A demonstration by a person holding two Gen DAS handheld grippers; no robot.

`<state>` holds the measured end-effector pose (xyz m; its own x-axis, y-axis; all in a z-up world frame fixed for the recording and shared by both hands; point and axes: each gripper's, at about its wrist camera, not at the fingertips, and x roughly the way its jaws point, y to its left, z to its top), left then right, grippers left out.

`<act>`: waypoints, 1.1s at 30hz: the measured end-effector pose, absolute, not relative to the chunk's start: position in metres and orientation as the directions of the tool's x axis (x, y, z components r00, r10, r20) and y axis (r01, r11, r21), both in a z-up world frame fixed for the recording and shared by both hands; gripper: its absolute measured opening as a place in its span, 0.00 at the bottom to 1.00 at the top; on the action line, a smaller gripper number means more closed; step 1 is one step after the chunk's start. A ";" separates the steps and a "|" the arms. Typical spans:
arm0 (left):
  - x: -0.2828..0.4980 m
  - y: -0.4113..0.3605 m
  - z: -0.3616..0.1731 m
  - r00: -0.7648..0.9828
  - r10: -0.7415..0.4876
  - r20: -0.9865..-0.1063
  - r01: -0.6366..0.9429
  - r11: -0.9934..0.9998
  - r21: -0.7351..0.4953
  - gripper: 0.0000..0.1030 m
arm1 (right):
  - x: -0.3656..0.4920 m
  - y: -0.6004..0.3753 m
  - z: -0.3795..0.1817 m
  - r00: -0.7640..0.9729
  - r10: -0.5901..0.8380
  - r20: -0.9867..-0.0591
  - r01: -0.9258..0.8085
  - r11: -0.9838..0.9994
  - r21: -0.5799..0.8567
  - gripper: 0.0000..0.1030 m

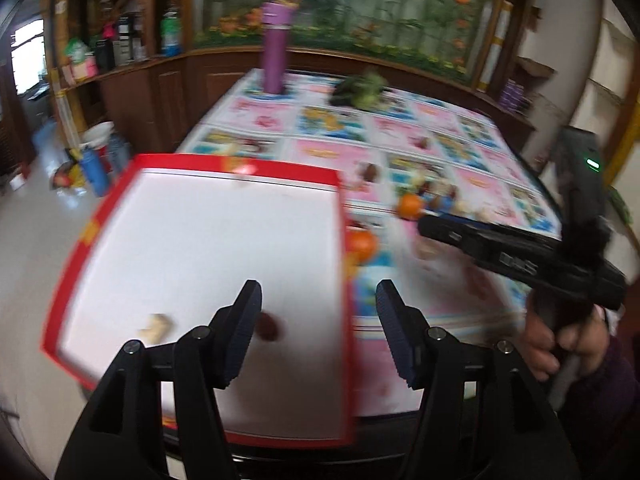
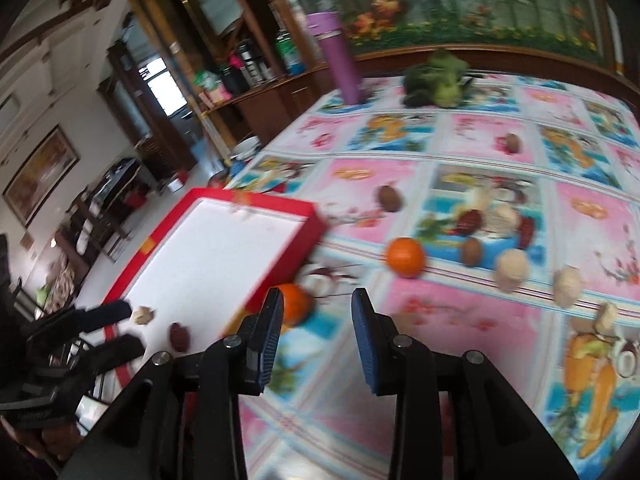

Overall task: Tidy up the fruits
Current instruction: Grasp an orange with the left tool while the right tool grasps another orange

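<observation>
Both grippers empty, fingers spread: my left gripper [image 1: 318, 328] hovers over the red tray [image 1: 72, 248], which holds a dark fruit [image 1: 267, 326]. My right gripper [image 2: 314, 338] faces the near orange [image 2: 294, 304] beside the tray's edge; I'd straddle it squarely, then close gently.

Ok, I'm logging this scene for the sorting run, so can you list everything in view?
Tray: one, red rim, white inside, at the table's left edge.
Items in tray: a dark red piece and a pale piece, near end.
Oranges: two; one beside the tray, one further out.
Small brown, dark red and pale pieces: several, scattered on the cloth; too blurred to name.
Bottle: one, purple, far end.
Leafy greens: one bunch, far end.
Tablecloth: fruit-patterned, pink and blue.
Left gripper: open, over the tray.
Right gripper: open, near the orange.
</observation>
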<state>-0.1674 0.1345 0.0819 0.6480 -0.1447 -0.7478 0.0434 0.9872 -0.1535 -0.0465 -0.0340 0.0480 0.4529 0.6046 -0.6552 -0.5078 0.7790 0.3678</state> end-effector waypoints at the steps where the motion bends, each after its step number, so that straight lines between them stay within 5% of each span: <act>1: -0.166 0.124 0.080 0.638 -0.177 -0.750 0.075 0.983 -0.169 0.59 | -0.044 -0.044 0.046 0.463 0.597 -0.655 -0.484 0.789 0.378 0.33; 13: -0.131 0.077 0.024 0.492 -0.267 -0.828 0.149 0.964 -0.222 0.58 | -0.026 -0.065 0.045 0.489 0.562 -0.668 -0.435 0.820 0.371 0.33; 19: -0.113 0.087 0.022 0.517 -0.225 -0.826 0.129 0.974 -0.185 0.58 | -0.002 -0.049 0.036 0.451 0.564 -0.692 -0.448 0.813 0.371 0.33; 22: -0.104 0.096 0.022 0.517 -0.211 -0.830 0.099 0.977 -0.187 0.58 | 0.005 -0.042 0.029 0.444 0.542 -0.713 -0.443 0.825 0.351 0.43; 33: -0.069 0.096 0.026 0.518 -0.142 -0.844 0.092 0.990 -0.110 0.58 | 0.015 -0.040 0.015 0.412 0.547 -0.729 -0.443 0.819 0.365 0.43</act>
